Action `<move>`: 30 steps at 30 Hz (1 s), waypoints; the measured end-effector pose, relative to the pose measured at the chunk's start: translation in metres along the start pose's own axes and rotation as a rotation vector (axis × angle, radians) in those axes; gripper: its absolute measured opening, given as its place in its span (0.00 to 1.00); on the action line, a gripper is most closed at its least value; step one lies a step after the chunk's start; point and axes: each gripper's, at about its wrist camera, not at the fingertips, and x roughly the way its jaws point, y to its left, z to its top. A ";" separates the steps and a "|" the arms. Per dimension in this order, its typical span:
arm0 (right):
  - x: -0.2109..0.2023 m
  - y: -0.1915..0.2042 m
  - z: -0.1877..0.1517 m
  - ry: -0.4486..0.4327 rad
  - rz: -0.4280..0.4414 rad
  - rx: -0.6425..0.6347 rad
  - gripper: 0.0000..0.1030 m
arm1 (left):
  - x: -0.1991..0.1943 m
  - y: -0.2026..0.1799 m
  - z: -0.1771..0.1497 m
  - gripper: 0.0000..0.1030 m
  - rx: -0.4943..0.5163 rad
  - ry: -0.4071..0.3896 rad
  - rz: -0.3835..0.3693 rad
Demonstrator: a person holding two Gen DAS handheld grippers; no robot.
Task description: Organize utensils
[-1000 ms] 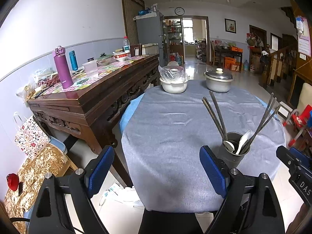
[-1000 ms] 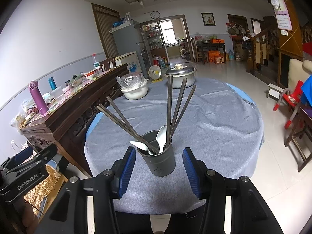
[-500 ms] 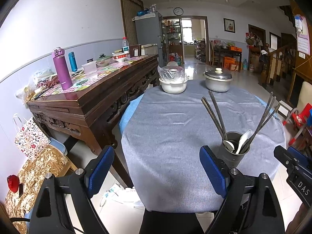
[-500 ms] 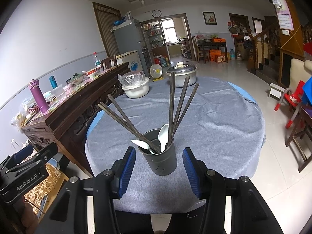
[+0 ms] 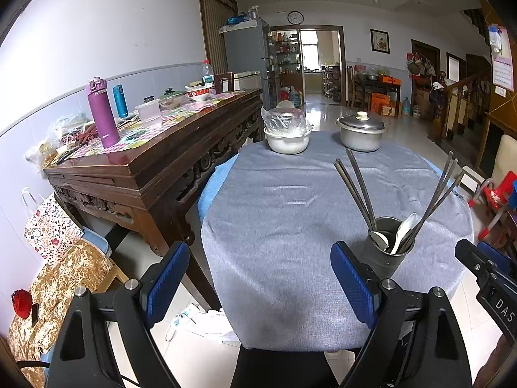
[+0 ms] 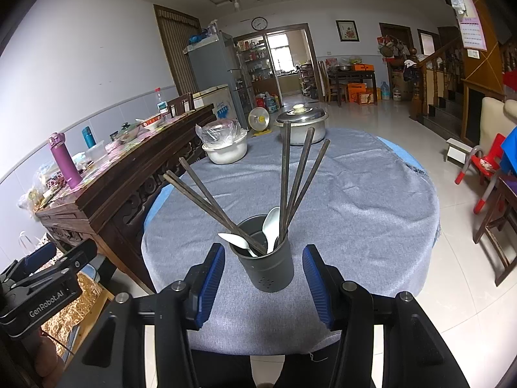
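Observation:
A dark grey utensil holder [image 6: 266, 268] stands near the front edge of the round table under a grey cloth [image 6: 355, 210]. Several dark chopsticks [image 6: 284, 187] and two white spoons [image 6: 271, 226] stick out of it. My right gripper [image 6: 263, 258] is open; its blue pads [image 6: 211, 278] flank the holder with a gap on each side. In the left wrist view the holder [image 5: 384, 258] sits just right of my left gripper [image 5: 258, 268], which is open wide over bare cloth with nothing between its fingers. The right gripper's body [image 5: 484, 268] shows at that view's right edge.
A white bowl covered in plastic [image 5: 287, 142] and a lidded metal pot [image 5: 360, 132] stand at the table's far side. A dark wooden sideboard [image 5: 145, 161] with a purple bottle [image 5: 101, 116] and clutter is on the left. A red child's chair [image 6: 481, 168] stands on the floor at right.

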 end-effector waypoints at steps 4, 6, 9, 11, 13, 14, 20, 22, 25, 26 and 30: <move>-0.001 0.000 0.000 0.001 0.002 0.001 0.53 | 0.000 0.000 0.000 0.87 -0.001 0.001 -0.002; -0.001 0.000 0.000 0.001 0.001 0.001 0.53 | 0.000 0.000 0.000 0.87 0.001 0.001 0.000; -0.001 0.000 0.000 0.000 0.002 0.001 0.52 | 0.000 -0.001 0.000 0.87 0.002 0.002 -0.003; -0.001 0.000 0.000 0.001 0.001 0.003 0.53 | 0.000 -0.001 -0.001 0.87 0.002 0.002 -0.002; -0.001 0.000 0.000 0.000 0.001 0.004 0.53 | 0.000 -0.001 -0.001 0.87 0.002 0.003 -0.003; -0.001 0.000 0.000 0.000 0.000 0.004 0.53 | 0.000 -0.001 -0.002 0.87 0.002 0.003 -0.002; -0.002 0.000 0.000 0.002 0.000 0.007 0.53 | 0.001 -0.002 -0.003 0.87 0.001 0.007 -0.006; -0.002 0.000 0.000 0.001 0.000 0.008 0.53 | 0.001 -0.001 -0.003 0.87 0.001 0.007 -0.004; -0.002 -0.001 0.000 0.001 0.000 0.008 0.53 | 0.001 -0.002 -0.003 0.87 0.001 0.007 -0.005; -0.002 0.000 0.000 0.001 0.000 0.007 0.53 | 0.001 -0.002 -0.004 0.87 0.001 0.007 -0.005; -0.002 -0.001 0.000 0.002 0.000 0.008 0.53 | 0.001 -0.001 -0.004 0.87 0.001 0.008 -0.007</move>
